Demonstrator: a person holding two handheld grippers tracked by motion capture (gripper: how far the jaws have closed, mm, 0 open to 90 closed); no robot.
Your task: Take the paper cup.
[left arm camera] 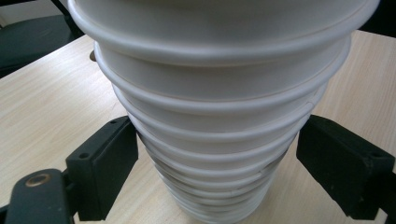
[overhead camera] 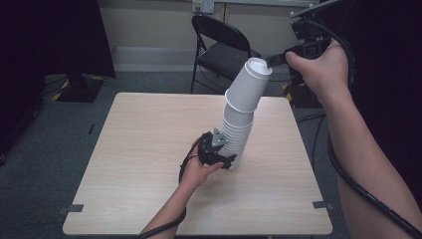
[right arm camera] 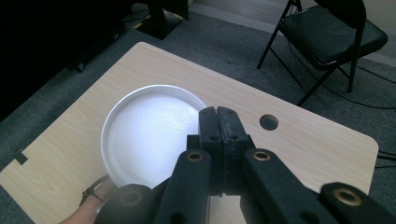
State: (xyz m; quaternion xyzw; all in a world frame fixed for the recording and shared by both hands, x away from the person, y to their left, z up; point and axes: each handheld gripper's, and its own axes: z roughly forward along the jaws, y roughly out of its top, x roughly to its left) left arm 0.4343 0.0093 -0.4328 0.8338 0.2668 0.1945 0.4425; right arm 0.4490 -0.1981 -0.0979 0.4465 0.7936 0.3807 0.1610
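Observation:
A tall stack of white paper cups (overhead camera: 237, 137) stands upside down near the middle of the wooden table (overhead camera: 144, 149). My left gripper (overhead camera: 225, 158) clasps the stack's lowest part; in the left gripper view its jaws press both sides of the stack (left arm camera: 219, 116). The top cup (overhead camera: 248, 84) sits tilted, partly raised off the others. My right gripper (overhead camera: 272, 60) is shut on the rim of that cup's upturned base. In the right gripper view, the closed jaws (right arm camera: 218, 114) pinch the edge of the round white base (right arm camera: 149, 135).
A black folding chair (overhead camera: 224, 50) stands beyond the table's far edge. The tabletop has a small round hole (right arm camera: 268, 122) near a far corner. Dark equipment and cables lie on the grey floor at the left and right.

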